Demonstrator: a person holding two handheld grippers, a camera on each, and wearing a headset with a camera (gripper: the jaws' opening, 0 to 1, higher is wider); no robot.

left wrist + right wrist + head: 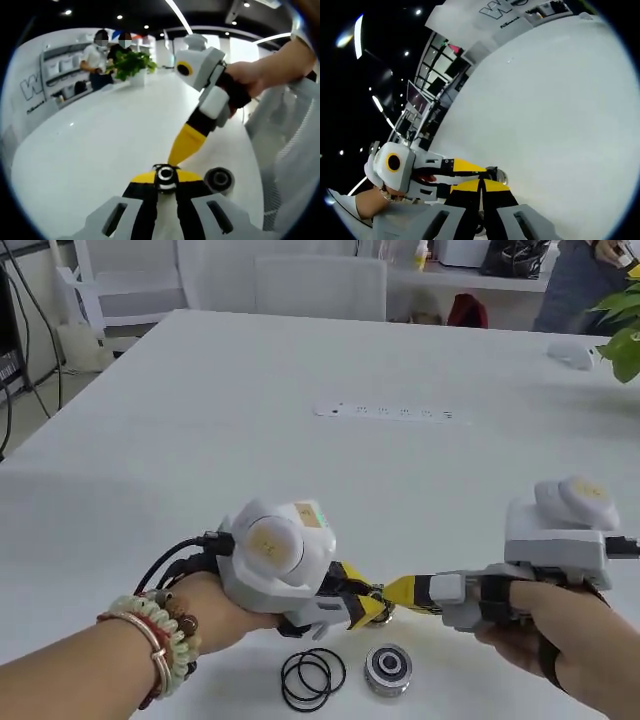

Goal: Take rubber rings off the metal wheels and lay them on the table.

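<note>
Two grippers meet low over the white table (250,420), tip to tip. The left gripper (372,604), held by a hand with beaded bracelets (150,635) at the wrist, has its jaws clamped on one metal wheel (165,175), which sits between the yellow tips in the left gripper view, clear of the tabletop. The right gripper (402,592) comes in from the other side with its jaws pressed together, and their yellow point touches the top rim of that wheel, where a black band shows. Whether it has a ring pinched between them I cannot tell. In the right gripper view the same wheel (496,175) sits just beyond that gripper's own tips. A second wheel (387,668) lies flat on the table just below the two grippers. Beside it lie the loose rubber rings (312,676), thin black loops that overlap one another. They look like three, though the overlap makes the count unsure. Farther up the table lies one white power strip (390,412). At the far end, in the left gripper view, two people (95,57) stand by one leafy plant (131,64).
</note>
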